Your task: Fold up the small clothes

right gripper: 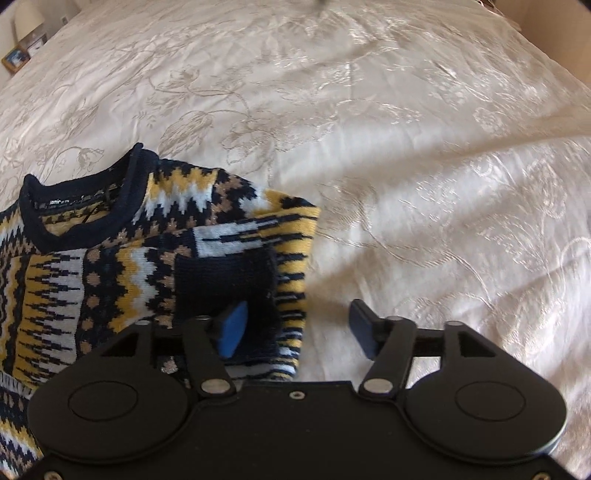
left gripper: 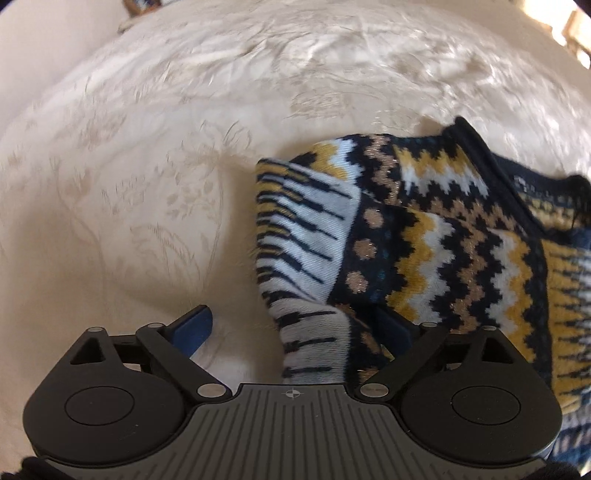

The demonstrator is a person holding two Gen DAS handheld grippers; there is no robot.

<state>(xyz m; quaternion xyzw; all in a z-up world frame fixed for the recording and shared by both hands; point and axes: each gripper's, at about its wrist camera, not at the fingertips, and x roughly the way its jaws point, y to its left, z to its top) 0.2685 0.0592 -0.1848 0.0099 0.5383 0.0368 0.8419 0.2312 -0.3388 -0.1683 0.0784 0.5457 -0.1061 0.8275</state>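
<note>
A small knitted sweater (left gripper: 436,236) with navy, yellow, white and tan zigzag patterns lies on the bed. Its sleeves are folded in over the body. In the left wrist view its left folded edge (left gripper: 299,243) sits just ahead of my left gripper (left gripper: 295,332), which is open with one finger on bare bedspread and the other over the knit. In the right wrist view the sweater (right gripper: 110,266) shows its navy collar (right gripper: 85,221) and a navy cuff (right gripper: 225,280). My right gripper (right gripper: 299,325) is open, straddling the sweater's right edge, holding nothing.
A cream bedspread (right gripper: 406,147) with a woven floral pattern covers the bed around the sweater. A framed picture (right gripper: 15,59) stands on a side table at the far left. A wooden edge (left gripper: 572,26) shows at the far right.
</note>
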